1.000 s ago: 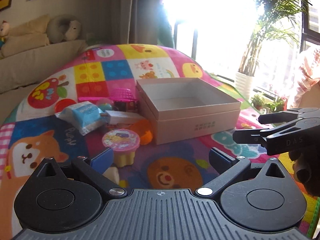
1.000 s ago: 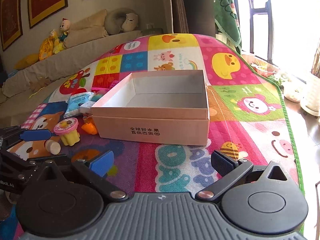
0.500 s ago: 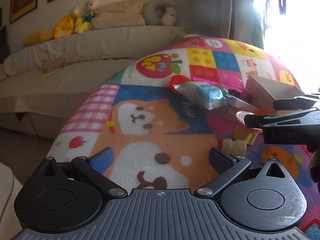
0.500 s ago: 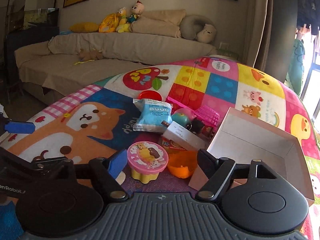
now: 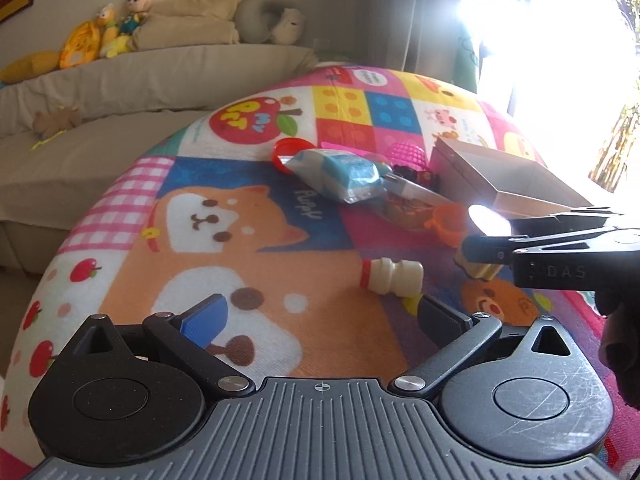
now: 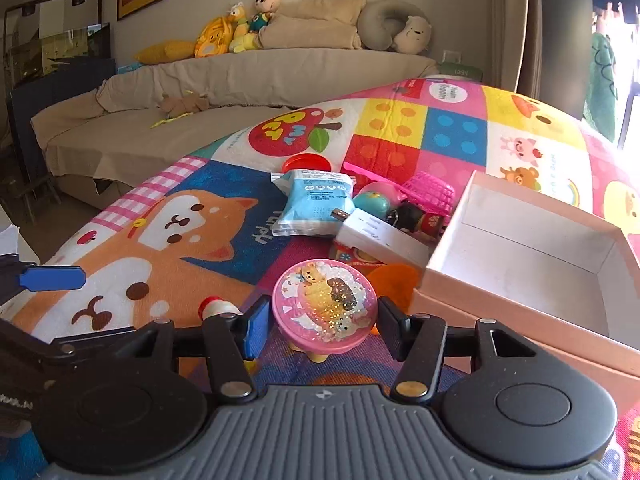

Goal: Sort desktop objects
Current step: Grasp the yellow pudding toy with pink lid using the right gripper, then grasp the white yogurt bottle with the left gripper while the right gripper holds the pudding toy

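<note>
A bright patchwork play mat point(image 6: 168, 240) covered the surface, with a beige sofa point(image 6: 240, 80) behind it. On the mat's right side stood an open cardboard box point(image 6: 532, 264), its inside bare. Just left of the box lay a cluster of small things: a blue-and-white packet point(image 6: 312, 204), a white charger point(image 6: 376, 236) resting against the box's near corner, a pink basket point(image 6: 432, 192) tipped on its side, a teal ball point(image 6: 374, 202) and an orange cup point(image 6: 394, 280). The right gripper point(image 6: 322, 322) sat low over the mat with its jaws closing around a pink-lidded toy cup point(image 6: 324, 304); the lid filled nearly all the space between the two fingers, but whether the pads yet pressed on the cup could not be told. From the left wrist view this same gripper reached in from the right, its blue fingertip beside the cup's yellow base. The left gripper point(image 5: 324, 314) hovered above the mat's dog picture with its jaws wide apart and nothing between them. Ahead of its right finger lay a small cream bottle point(image 5: 392, 276) with a red cap, on its side and apart from both grippers.
</note>
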`<action>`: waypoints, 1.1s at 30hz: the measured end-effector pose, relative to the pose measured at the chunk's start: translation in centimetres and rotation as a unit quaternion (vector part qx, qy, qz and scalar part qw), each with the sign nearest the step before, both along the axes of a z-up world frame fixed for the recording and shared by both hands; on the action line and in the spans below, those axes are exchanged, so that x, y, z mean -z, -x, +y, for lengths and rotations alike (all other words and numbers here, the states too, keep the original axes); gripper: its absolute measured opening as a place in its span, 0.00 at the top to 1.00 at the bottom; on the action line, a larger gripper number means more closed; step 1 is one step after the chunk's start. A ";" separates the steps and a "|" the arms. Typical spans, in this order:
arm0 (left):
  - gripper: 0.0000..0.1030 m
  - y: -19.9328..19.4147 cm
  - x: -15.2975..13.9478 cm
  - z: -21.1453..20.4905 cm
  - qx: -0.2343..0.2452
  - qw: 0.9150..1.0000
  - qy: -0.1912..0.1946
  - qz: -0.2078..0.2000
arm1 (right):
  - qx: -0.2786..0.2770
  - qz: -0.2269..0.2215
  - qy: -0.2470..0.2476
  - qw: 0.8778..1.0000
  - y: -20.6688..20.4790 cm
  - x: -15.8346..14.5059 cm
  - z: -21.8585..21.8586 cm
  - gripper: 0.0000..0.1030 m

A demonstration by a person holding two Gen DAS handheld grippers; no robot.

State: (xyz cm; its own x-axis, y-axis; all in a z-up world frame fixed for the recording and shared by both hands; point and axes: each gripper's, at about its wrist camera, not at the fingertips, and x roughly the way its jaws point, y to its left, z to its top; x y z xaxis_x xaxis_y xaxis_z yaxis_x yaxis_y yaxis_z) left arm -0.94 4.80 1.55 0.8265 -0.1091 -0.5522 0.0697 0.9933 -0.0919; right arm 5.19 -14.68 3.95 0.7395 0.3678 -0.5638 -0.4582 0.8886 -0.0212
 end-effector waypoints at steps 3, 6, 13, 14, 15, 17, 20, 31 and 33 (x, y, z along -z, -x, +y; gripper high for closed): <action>0.00 0.0 0.4 -0.9 0.013 1.000 0.004 0.002 | 0.013 -0.004 -0.008 1.000 2.1 0.1 -2.5 0.45; 0.00 0.0 0.5 -1.3 0.020 1.000 0.002 -0.002 | 0.027 -0.018 -0.017 0.999 3.9 0.6 -4.6 0.45; 0.00 -0.6 1.2 -0.4 0.014 0.999 0.035 0.035 | 0.074 -0.039 -0.067 0.994 5.4 1.5 -7.4 0.26; 0.00 -0.6 1.2 -0.4 0.014 0.999 0.033 0.036 | 0.079 -0.048 -0.072 0.993 5.6 1.4 -7.6 0.21; 0.00 -0.6 1.3 -0.5 0.015 0.999 0.031 0.037 | 0.084 -0.057 -0.074 0.992 5.8 1.3 -7.7 0.15; 0.00 -0.4 1.3 -0.7 0.020 0.999 0.025 0.035 | 0.088 -0.070 -0.075 0.991 6.2 1.2 -7.7 0.14; 0.00 0.2 1.2 -1.2 0.030 0.999 0.013 0.030 | 0.090 -0.073 -0.074 0.990 6.3 1.2 -7.7 0.13; 0.00 1.3 1.6 -1.7 0.041 0.999 -0.004 0.030 | 0.094 -0.063 -0.079 0.990 7.7 1.8 -8.2 0.06; 0.00 1.1 1.7 -1.7 0.040 0.999 -0.003 0.031 | 0.095 -0.062 -0.079 0.990 7.6 1.9 -8.3 0.06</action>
